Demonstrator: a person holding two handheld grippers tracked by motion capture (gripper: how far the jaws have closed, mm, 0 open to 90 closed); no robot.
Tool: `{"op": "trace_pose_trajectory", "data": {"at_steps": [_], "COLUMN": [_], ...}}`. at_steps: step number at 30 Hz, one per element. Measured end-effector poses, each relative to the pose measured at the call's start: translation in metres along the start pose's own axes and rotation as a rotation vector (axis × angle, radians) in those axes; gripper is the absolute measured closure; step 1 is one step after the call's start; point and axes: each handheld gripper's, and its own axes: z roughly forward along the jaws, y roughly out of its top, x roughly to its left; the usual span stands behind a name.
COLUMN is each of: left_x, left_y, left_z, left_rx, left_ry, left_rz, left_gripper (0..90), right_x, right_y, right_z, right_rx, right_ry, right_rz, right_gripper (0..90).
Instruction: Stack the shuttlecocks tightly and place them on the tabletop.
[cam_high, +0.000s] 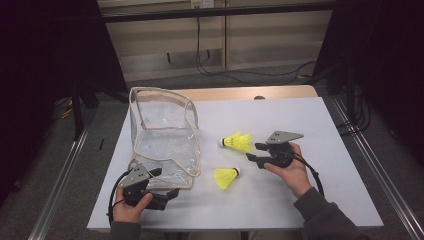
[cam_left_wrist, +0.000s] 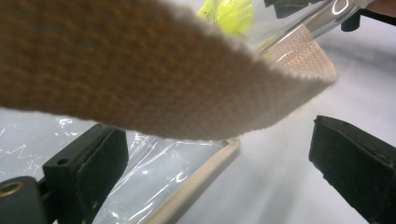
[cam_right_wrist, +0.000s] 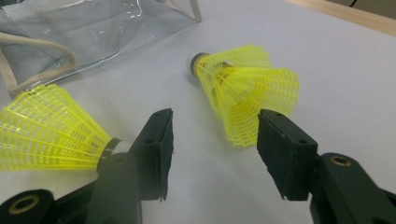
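Shuttlecocks, two of them in bright yellow, lie on the white worktop (cam_high: 300, 125) beside a clear pouch.

Largest is the worktop itself, a white board on a wooden base. Next is the clear plastic pouch (cam_high: 165, 135) with beige webbing trim, standing open at about 9 o'clock from the board's middle, its mouth gaping upward. In the left gripper view a band of that beige webbing (cam_left_wrist: 140, 70) crosses close in front of the camera.

The right gripper (cam_high: 256, 151), held in the person's right hand at roughly 3 o'clock on the board, points toward 9 o'clock. Its fingers (cam_right_wrist: 156, 144) stand spread with nothing between them, the pads clear of both shuttlecocks. The left gripper (cam_high: 167, 185) sits at about 7 o'clock, at the pouch's near edge; its fingers (cam_left_wrist: 88, 163) are spread wide, and the pouch's flat plastic and trim lie beyond them, not pinched.

The far shuttlecock (cam_high: 238, 142) lies on its side near the board's middle, just at 10 o'clock of the right gripper's tips, cork toward the pouch. The near shuttlecock (cam_high: 226, 178) lies on its side at 6 o'clock of the first, close to the pouch's corner, cork pointing toward 3 o'clock.
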Motion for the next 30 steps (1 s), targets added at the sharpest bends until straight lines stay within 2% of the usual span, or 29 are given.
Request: {"op": "trace_pose_trajectory", "data": {"at_steps": [7, 16, 24, 30], "left_x": [0.0, -0.001, -0.002, -0.002], "left_y": [0.0, 0.0, 0.0, 0.0], "left_z": [-0.001, -0.001, -0.002, -0.001], "left_rx": [0.002, 0.002, 0.004, 0.002], "left_ry": [-0.002, -0.004, -0.001, -0.002], "left_rz": [0.003, 0.002, 0.007, 0.006], "left_gripper": [4.6, 4.6, 4.6, 4.6], "right_x": [0.007, 0.003, 0.004, 0.012], "right_y": [0.002, -0.003, -0.004, -0.001], "right_z": [-0.008, -0.017, -0.021, -0.021], "right_rx": [-0.009, -0.009, -0.002, -0.01], "right_ry": [0.009, 0.016, 0.021, 0.038], "right_rz": [-0.014, 0.04, 0.046, 0.036], "right_gripper": [35.6, 23.8, 19.0, 17.2]}}
